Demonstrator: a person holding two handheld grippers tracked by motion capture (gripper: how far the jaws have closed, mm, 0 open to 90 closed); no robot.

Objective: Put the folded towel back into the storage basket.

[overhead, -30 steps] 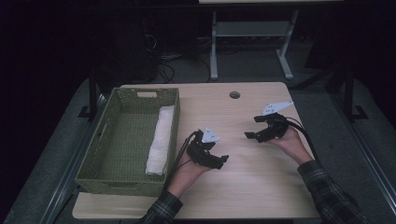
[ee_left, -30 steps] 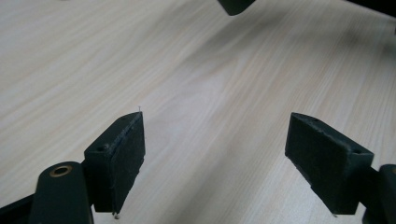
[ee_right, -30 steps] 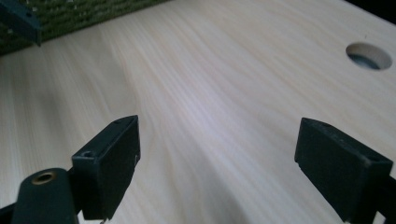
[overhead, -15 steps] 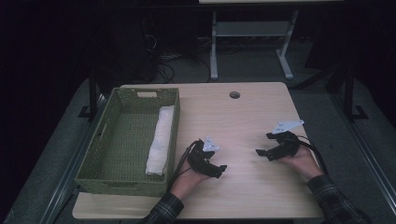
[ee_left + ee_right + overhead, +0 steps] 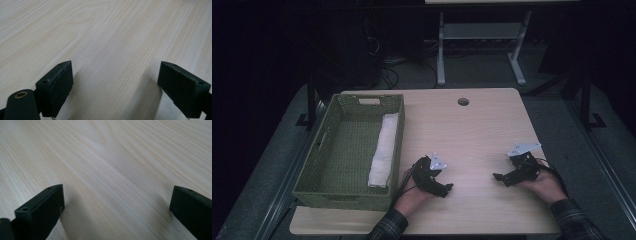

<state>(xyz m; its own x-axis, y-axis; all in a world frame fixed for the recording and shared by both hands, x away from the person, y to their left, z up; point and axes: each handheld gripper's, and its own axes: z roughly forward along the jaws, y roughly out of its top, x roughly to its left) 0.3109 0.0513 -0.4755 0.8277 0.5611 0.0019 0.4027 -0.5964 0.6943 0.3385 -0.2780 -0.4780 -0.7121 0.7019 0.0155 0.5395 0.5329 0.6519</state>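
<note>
Two grippers held low over a bare table, jaws apart, a cloth lying in a basket at the left.

In the high view, a white folded cloth (image 5: 383,150), long and narrow, is seen lying along the right wall inside a green woven basket (image 5: 327,155) on the left of the wooden table (image 5: 472,130); the left gripper (image 5: 439,186) is held just right of the basket's near corner, and the right gripper (image 5: 504,177) well apart toward the near right. In the left gripper view, the jaws have just been opening, and nothing but pale wood grain is seen between them. In the right gripper view, the jaws, likewise just opening, are spread wide over bare wood.
</note>
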